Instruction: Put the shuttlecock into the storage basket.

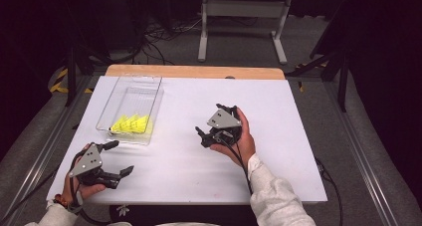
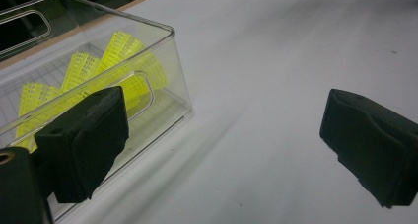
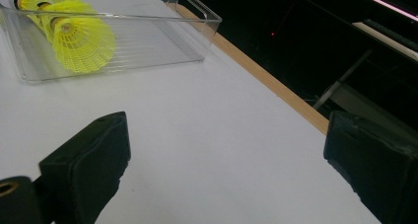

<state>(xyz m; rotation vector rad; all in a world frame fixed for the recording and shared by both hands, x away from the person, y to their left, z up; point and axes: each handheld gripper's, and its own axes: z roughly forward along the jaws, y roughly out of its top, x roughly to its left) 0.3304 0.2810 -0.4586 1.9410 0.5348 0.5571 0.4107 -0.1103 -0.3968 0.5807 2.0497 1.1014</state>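
A clear plastic bin (image 1: 149,94) stands on the left half of the white table, with yellow shuttlecocks (image 1: 130,124) lying at its near end. My left gripper (image 1: 121,159) is open and empty at the front left corner, just short of the bin. From its own view, the left gripper (image 2: 226,145) has the bin wall (image 2: 170,61) and shuttlecocks (image 2: 123,61) close at the left. My right gripper (image 1: 213,121) hovers open and empty mid-table, right of the bin. Over the right gripper (image 3: 226,165), the bin (image 3: 197,17) and shuttlecocks (image 3: 81,41) lie farther off.
A wooden strip (image 1: 194,71) runs along the table's far edge (image 3: 266,81). Bare white tabletop (image 1: 278,136) spreads right of the right hand. Behind the table stand a white frame (image 1: 244,17) and floor cables (image 1: 159,37).
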